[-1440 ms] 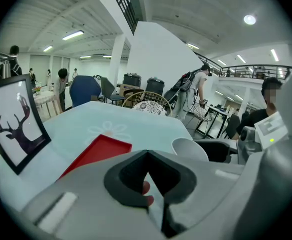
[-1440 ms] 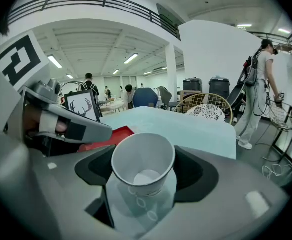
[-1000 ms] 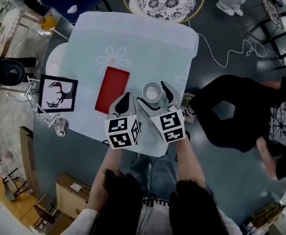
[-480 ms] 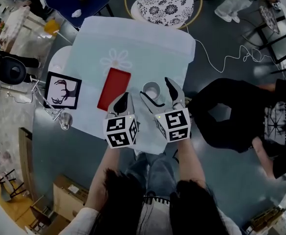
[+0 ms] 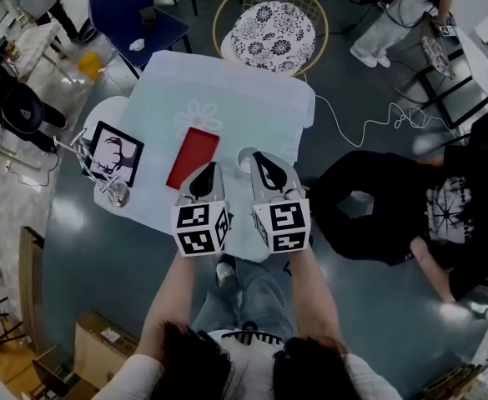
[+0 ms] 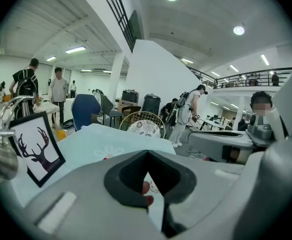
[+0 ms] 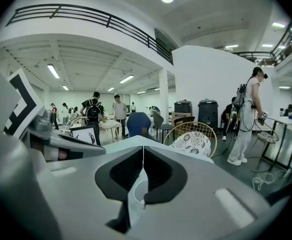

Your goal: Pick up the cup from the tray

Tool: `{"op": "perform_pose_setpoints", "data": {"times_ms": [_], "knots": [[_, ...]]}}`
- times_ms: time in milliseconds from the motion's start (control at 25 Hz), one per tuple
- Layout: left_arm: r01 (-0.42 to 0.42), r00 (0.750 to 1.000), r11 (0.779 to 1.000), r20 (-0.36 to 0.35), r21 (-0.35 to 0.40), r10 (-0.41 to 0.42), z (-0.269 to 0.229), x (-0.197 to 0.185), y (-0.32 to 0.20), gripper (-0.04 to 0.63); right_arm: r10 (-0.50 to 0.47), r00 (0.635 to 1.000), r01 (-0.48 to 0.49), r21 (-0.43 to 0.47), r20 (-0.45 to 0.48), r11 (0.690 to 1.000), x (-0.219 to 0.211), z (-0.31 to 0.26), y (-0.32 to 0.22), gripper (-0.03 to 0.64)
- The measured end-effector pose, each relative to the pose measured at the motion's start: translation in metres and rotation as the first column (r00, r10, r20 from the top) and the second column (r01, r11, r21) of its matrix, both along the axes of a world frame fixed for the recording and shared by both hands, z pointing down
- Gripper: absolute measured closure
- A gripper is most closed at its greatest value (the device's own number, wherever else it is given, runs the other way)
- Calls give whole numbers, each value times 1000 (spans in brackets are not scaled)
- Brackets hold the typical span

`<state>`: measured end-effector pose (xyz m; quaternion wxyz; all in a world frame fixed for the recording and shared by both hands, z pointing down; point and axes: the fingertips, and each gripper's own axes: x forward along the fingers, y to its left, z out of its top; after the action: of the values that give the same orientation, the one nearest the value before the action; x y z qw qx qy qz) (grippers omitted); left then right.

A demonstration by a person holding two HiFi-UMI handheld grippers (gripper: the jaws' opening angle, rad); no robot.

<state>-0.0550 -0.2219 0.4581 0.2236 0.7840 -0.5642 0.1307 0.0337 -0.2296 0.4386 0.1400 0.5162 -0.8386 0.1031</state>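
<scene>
We hold both grippers over the table's [image 5: 227, 90] near edge. The left gripper [image 5: 209, 167] is closed and empty. The right gripper's [image 5: 255, 156] jaws, just closing, meet on nothing, with the cup [image 7: 135, 191] below.

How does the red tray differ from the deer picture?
The red tray is plain red and long; the deer picture is black-framed, white and nearly square. The tray lies flat on the cloth; the picture stands upright near its left edge. Both are rectangular.

The left gripper [image 5: 209, 170] and right gripper [image 5: 257, 158] are shelled in grey, with black pads [image 5: 200, 186] along the fingers. Black-and-white marker cubes [image 5: 200, 229] are mounted behind the fingers. White sleeves [image 5: 135, 375] and blue jeans [image 5: 252, 294] are worn.
</scene>
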Motion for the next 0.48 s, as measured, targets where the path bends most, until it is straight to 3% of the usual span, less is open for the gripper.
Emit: {"op": "perform_pose_setpoints", "data": {"times_ms": [480], "knots": [[-33,999,998,-6,53,34,-41,4,52,595,20,1000,-20,-7,-8,1000,-11,-39,46,597]]}}
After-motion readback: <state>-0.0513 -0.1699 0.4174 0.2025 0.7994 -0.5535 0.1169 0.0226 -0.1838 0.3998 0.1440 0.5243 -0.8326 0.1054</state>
